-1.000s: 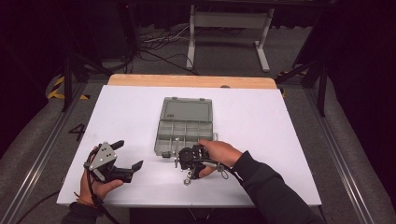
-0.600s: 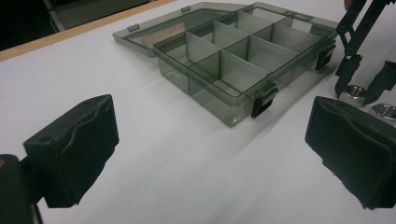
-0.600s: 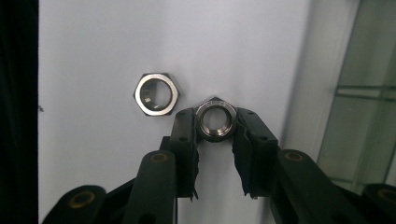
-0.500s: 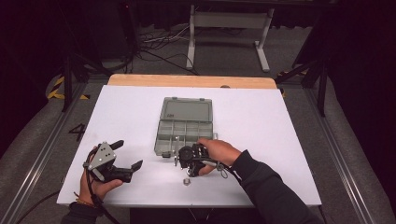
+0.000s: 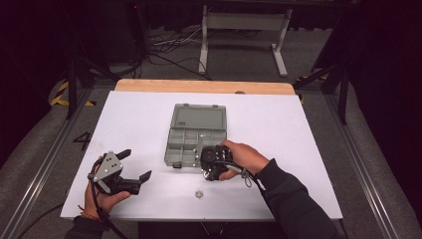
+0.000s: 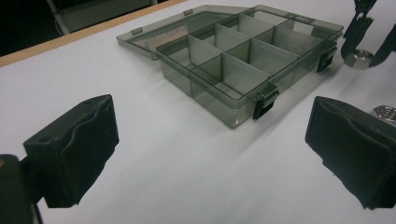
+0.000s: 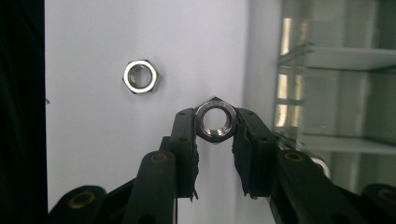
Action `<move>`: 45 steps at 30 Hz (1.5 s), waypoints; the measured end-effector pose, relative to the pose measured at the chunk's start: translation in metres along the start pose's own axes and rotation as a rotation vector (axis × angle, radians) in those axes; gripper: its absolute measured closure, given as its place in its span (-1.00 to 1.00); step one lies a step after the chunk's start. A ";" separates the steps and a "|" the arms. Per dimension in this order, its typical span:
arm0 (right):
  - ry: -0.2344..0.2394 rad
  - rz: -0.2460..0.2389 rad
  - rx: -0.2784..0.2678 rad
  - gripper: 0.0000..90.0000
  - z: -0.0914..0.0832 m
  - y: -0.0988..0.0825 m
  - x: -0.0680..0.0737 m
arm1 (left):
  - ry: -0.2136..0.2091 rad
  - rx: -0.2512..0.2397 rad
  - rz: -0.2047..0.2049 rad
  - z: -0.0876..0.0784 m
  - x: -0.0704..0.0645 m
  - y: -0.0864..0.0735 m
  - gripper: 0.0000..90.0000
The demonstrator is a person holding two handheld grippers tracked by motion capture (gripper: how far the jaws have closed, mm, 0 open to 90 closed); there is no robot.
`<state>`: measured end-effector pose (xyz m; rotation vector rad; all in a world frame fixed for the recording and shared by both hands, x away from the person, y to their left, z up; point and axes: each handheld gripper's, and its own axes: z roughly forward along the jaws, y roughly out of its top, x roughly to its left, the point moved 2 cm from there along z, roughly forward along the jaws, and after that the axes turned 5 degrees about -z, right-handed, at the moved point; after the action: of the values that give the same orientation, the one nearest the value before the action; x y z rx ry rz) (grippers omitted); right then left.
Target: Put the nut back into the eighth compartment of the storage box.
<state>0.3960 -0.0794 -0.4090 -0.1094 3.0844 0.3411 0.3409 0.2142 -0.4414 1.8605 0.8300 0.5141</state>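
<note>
My right gripper (image 7: 215, 128) is shut on a steel hex nut (image 7: 215, 122), held a little above the white table beside the front edge of an open grey compartment box (image 5: 196, 134). The same held nut (image 6: 359, 58) hangs at the far right of the left gripper view. A second hex nut (image 5: 199, 193) lies loose on the table in front of that hand, also seen from the right gripper (image 7: 141, 76). My left gripper (image 5: 137, 164) rests at the front left, open, with nothing between its pads (image 6: 74, 144).
The box's lid lies flat behind its divided tray (image 6: 243, 60), and two black latches face me. A wooden strip (image 5: 204, 86) runs along the table's far edge. Bare white table (image 5: 308, 134) surrounds the box, and the floor drops away dark on both sides.
The right gripper has risen slightly off the table with the nut in its jaws. The loose nut and the left hand have stayed where they were.
</note>
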 end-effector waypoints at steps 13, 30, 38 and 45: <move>-0.090 0.087 -0.039 0.56 -0.034 -0.022 -0.022 | -0.009 -0.018 0.002 -0.002 0.000 0.001 -0.94; -0.116 0.159 -0.008 0.56 -0.038 -0.036 -0.045 | -0.033 -0.028 0.009 -0.002 -0.001 -0.001 -0.97; -0.110 0.178 0.000 0.56 -0.028 -0.037 -0.059 | -0.040 -0.020 0.011 -0.001 -0.001 -0.002 -0.97; -0.091 0.187 0.015 0.56 -0.015 -0.034 -0.064 | -0.041 -0.024 0.009 -0.001 0.000 -0.002 -0.97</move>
<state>0.4617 -0.1115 -0.3988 0.1910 3.0126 0.3188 0.3391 0.2153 -0.4427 1.8476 0.7853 0.4878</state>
